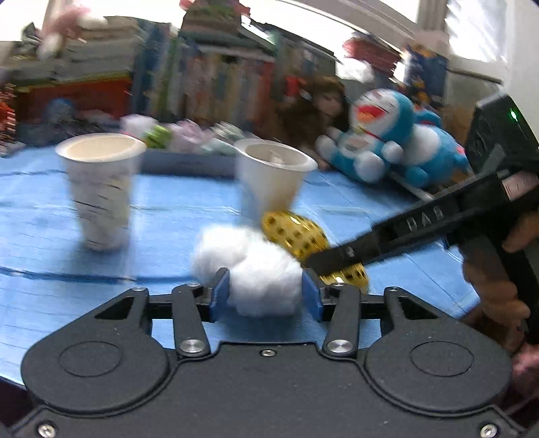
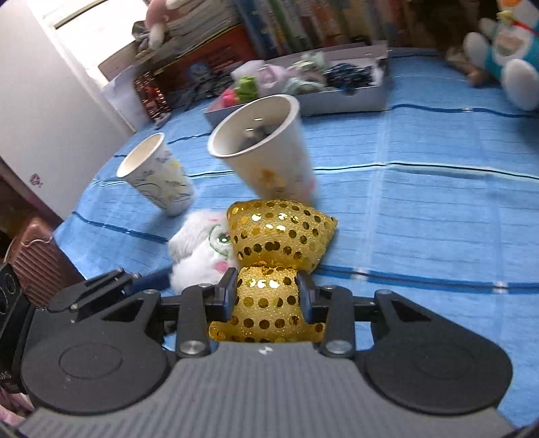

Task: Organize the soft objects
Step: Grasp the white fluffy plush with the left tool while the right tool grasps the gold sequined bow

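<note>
Soft objects are both held just above the blue desk: the left gripper has its fingers pressed on a white fluffy toy, the right gripper pinches a gold sequin bow at its waist. Two paper cups stand upright just ahead, probably so each piece can drop into its own.

Landmark: blue striped cloth covering the work surface.
Behind the cloth: rows and stacks of books, blurred.
Wall: white, at the cloth's left edge in the right wrist view.
Window: bright daylight, above the cloth's far right corner.
</note>
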A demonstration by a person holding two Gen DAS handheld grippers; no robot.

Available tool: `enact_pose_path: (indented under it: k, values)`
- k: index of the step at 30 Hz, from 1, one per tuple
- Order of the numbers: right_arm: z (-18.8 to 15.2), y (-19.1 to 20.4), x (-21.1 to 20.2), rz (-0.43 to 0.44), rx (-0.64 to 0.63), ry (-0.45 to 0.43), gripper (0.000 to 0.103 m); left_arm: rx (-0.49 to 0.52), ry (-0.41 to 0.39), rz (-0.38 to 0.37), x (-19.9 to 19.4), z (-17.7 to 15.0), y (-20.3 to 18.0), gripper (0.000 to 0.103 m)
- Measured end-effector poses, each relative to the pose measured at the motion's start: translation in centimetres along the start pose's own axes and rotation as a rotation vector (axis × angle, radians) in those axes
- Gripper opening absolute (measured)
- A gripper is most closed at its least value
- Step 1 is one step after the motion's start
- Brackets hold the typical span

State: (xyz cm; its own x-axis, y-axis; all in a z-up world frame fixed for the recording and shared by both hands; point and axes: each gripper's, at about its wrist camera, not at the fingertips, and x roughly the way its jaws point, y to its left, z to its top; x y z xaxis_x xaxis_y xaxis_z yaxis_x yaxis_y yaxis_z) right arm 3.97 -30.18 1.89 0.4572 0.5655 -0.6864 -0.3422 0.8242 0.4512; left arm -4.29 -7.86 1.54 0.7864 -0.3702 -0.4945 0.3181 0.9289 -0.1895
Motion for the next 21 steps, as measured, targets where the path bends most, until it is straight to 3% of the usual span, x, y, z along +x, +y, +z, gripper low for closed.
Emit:
enact_pose_path:
  k: [3, 6, 9, 12, 21]
  values:
    - [0.2, 1.0, 0.8, 0.019, -0.010, 0.001, 0.042, -0.024, -0.036, 0.055, -0.4, 0.3, 1.3, 0.058]
    - [0.2, 1.4, 0.8, -0.003, -0.016, -0.013, 0.042, -0.048, -0.017, 0.066, 0.4, 0.7, 2.2, 0.062]
    - [-0.2, 1.8, 0.1, -0.093, -0.057, -0.041, 0.043, -0.083, 0.012, 0.032, 1.3, 1.0, 2.5, 0.063]
    - [-0.9, 1.9, -0.5, -0.153, -0.081, -0.061, 0.045, -0.083, 0.028, 0.022, 2.1, 0.8, 2.2, 0.072]
    - [-1.4, 1.1, 0.6, -0.153, -0.052, -0.078, 0.053, -0.129, 0.065, 0.009, 3.9, 0.6, 2.7, 0.071]
